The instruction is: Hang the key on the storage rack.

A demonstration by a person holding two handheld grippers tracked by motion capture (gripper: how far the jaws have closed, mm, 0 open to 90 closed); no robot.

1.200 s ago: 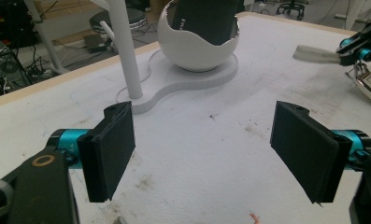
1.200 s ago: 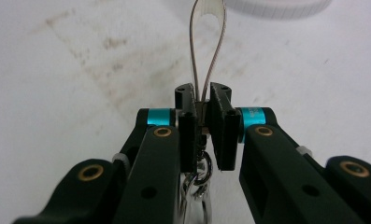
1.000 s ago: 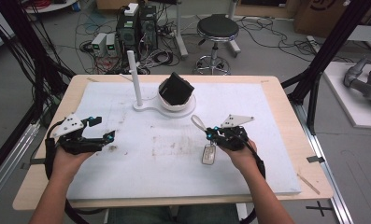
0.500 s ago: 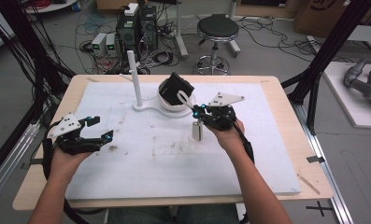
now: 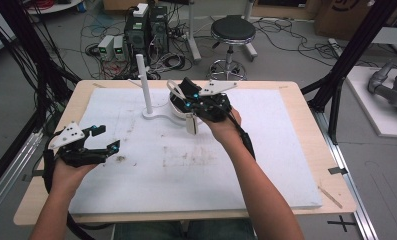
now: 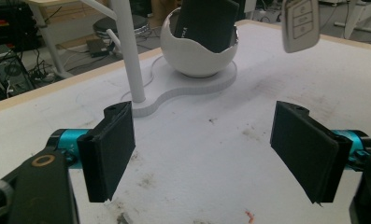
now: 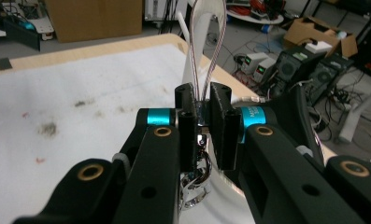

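Wire loop (image 7: 206,42): thin clear-coated cable, springy; we judged it the right place to hold, since it stands up above the pads while the key fob (image 5: 191,123) dangles below.
Right gripper (image 5: 187,103): clenched on the loop's base, metal rings hanging under its jaws; it hung beside the white post (image 5: 145,85), just over the bowl.
Key fob handling: light, hard plastic, free to swing; we expected it to sway on the ring, so slow moves suit it.
Left gripper (image 5: 102,137): released, jaws wide apart with nothing between them, resting on the white mat (image 5: 266,165), well apart from the fob.
White bowl (image 6: 199,56): ahead of the left jaws, cradling a black wallet-like case (image 6: 206,23) on edge.
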